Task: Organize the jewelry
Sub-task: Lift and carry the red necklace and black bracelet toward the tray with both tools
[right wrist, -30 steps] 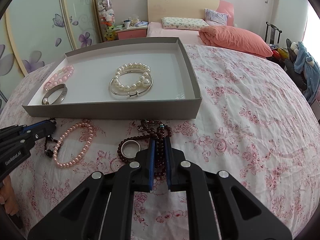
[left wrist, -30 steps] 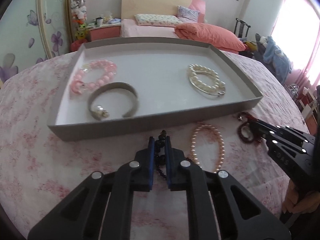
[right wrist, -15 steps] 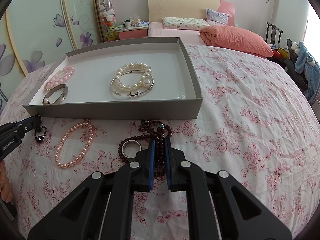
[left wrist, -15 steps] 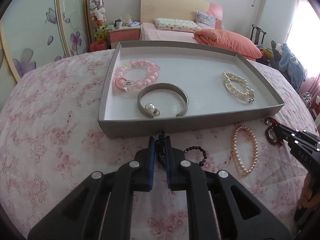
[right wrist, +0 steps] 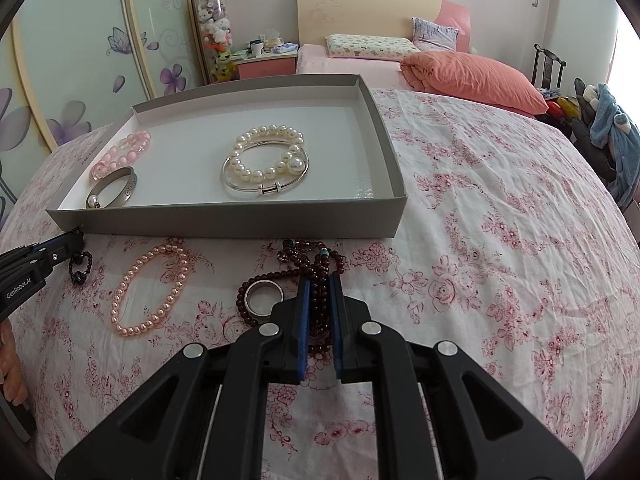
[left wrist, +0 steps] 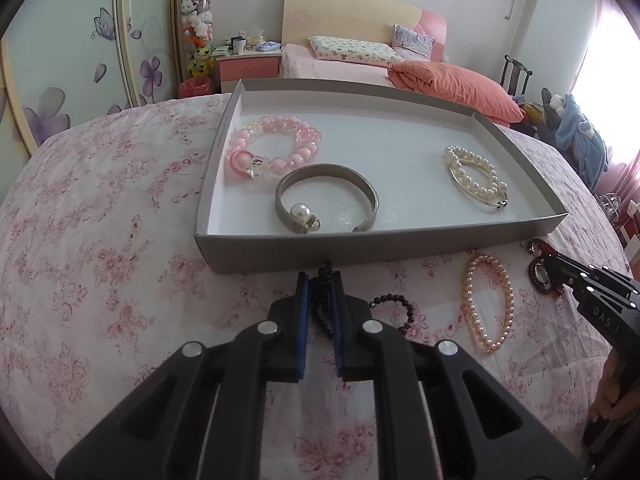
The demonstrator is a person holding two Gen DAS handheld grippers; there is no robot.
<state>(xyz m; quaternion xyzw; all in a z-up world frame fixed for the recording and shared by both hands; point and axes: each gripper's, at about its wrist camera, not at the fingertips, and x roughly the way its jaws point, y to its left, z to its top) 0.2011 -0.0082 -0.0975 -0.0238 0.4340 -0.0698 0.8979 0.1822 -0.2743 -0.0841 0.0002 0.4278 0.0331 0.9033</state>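
Observation:
My left gripper (left wrist: 320,280) is shut on a black bead bracelet (left wrist: 394,304), just in front of the near wall of the grey tray (left wrist: 360,246). The right wrist view shows that left gripper (right wrist: 76,240) with the black bracelet (right wrist: 80,266) dangling from its tip. My right gripper (right wrist: 319,280) is shut on a dark red bead strand (right wrist: 308,256) that lies on the floral cloth beside a silver ring (right wrist: 263,298). In the tray lie a pink bead bracelet (left wrist: 276,148), a silver bangle (left wrist: 326,200) with a pearl, and a white pearl bracelet (left wrist: 476,178).
A pink pearl strand (right wrist: 150,288) lies on the cloth between the two grippers, in front of the tray (right wrist: 224,224). The right gripper (left wrist: 560,270) shows at the right edge of the left wrist view. A bed with an orange quilt (right wrist: 476,78) stands behind.
My left gripper has carried the black bracelet leftward along the tray's front wall, away from the pink pearl strand. The right gripper and the red beads have stayed put.

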